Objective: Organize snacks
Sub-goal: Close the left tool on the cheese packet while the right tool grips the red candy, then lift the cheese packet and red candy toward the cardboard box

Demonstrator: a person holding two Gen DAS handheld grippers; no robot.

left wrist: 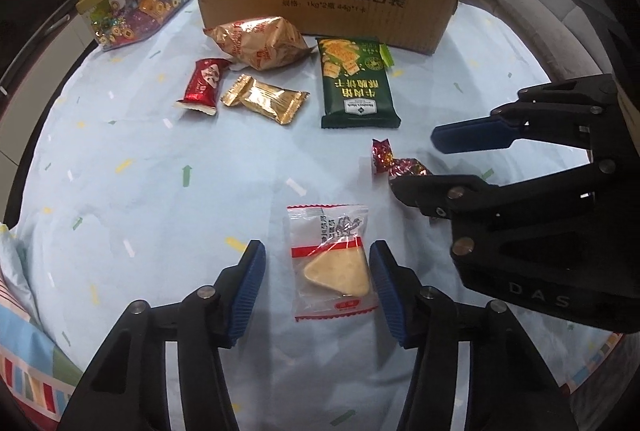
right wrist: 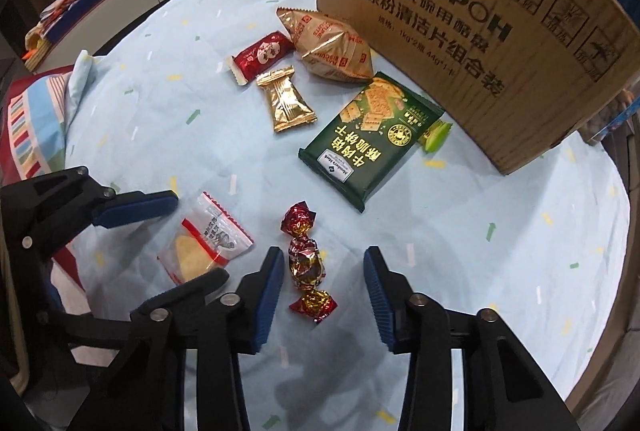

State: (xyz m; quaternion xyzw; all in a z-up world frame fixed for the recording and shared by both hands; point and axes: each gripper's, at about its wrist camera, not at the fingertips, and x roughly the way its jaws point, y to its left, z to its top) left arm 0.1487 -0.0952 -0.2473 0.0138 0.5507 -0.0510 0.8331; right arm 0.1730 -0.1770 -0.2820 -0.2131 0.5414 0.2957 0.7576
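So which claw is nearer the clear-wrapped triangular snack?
Left. The left claw straddles the triangular snack, pads not yet touching; the right claw sits beside it, around the foil candy.

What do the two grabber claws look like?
Both the left gripper and right gripper are black plastic frames with round silver rivets. Their fingers wear blue ribbed pads. The right gripper's body shows pale letters, DAS. No sleeves or cables show.

light: even, overhead | shadows: soft | glare: foil wrappers | edges: fisheye-bent, dark vignette
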